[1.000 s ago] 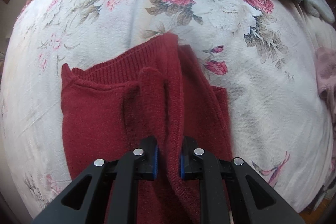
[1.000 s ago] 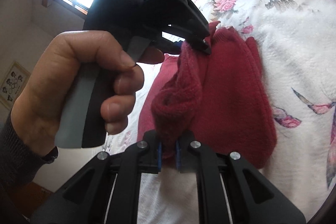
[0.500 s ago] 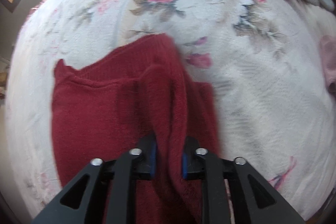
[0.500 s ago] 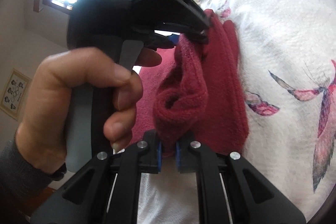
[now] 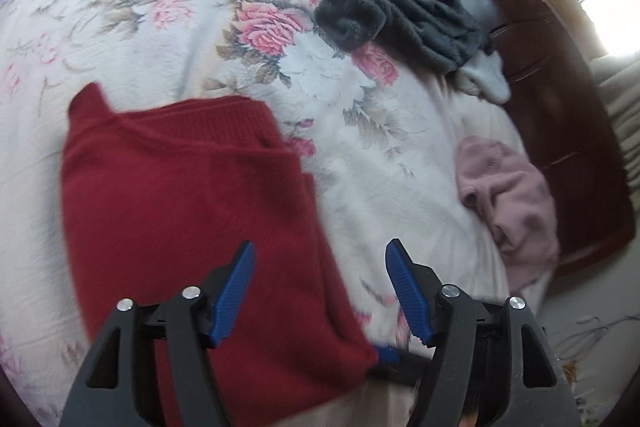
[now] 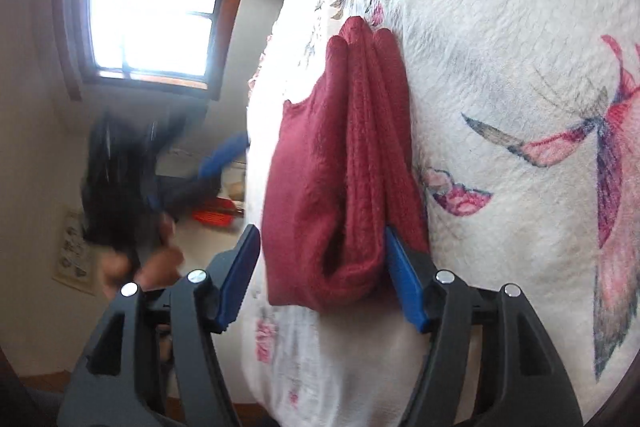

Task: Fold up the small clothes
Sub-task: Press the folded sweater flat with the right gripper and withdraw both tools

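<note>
A dark red knit sweater (image 5: 184,211) lies folded on the floral bedspread (image 5: 168,27). My left gripper (image 5: 320,295) hovers open above the sweater's right edge, its blue pads holding nothing. In the right wrist view the folded red sweater (image 6: 340,179) rests between the spread jaws of my right gripper (image 6: 320,275), which is open; the right pad touches the cloth. A blue fingertip of the other gripper (image 5: 386,353) shows under the sweater's near corner. A blurred hand with the left gripper (image 6: 132,187) is at the left.
A grey fleece garment (image 5: 400,11) and a white piece (image 5: 486,77) lie at the far side of the bed, a pink garment (image 5: 508,199) at its right edge. A dark wooden headboard (image 5: 560,99) stands behind. A window (image 6: 148,15) is on the wall.
Both grippers let go of the red sweater and opened wide. The sweater dropped flat into a fold on the bed. My left gripper swung back and to the right.
</note>
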`<state>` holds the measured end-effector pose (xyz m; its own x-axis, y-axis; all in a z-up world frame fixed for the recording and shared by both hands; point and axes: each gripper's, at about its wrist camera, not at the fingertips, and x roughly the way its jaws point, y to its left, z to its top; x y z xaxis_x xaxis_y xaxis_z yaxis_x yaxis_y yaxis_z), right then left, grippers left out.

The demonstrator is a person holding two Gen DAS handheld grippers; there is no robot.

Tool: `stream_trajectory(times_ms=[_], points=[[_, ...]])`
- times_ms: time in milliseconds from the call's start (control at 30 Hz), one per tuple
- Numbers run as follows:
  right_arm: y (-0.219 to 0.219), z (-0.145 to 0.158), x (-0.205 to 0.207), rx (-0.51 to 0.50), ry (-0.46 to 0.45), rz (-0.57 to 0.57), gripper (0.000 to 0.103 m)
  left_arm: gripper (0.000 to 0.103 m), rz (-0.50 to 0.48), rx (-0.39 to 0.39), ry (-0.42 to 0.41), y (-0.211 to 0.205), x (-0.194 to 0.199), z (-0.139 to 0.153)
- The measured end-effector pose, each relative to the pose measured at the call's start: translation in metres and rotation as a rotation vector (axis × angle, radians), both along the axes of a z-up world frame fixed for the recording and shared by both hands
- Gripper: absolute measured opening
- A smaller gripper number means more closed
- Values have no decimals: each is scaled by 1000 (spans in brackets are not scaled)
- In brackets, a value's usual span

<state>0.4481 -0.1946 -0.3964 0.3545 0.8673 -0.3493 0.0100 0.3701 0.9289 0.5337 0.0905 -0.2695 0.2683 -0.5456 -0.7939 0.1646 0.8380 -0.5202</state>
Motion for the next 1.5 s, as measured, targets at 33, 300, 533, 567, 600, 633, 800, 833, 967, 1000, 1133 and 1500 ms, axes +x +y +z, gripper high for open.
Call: stream_trajectory(times_ms=[33,300,533,567,600,633,800,833,967,1000,1133,1500], points=[[0,-2,2,11,6,3,64,69,4,-9,5,9,-7,-1],[18,-21,28,9,97,150,59,69,11,-94,71,64,-60,-23],[23,-5,24,-166,122,209,18,69,-9,-100,143,69,-69,-54],[27,-8,22,-211,141,218,18,69,8,-95,187,70,-68,-66],[30,-9,20,-242,150,223,18,68,34,-122,233,74,-68,-78],[31,-6,20,-253,149,221,20,68,47,-145,239,76,-68,-81],[33,36,46,-242,80,211,47,69,13,-229,161,75,-81,-62],[35,36,56,-242,85,215,56,69,4,-221,161,74,-81,-63],[47,23,110,-227,160,207,51,69,17,-200,215,72,-80,-80],[49,21,115,-236,167,205,15,69,17,-199,227,72,-79,-85],[41,23,93,-394,62,159,10,69,-13,-199,228,63,-80,-91],[27,50,118,-446,-10,31,23,69,-66,-197,157,52,-92,-78]])
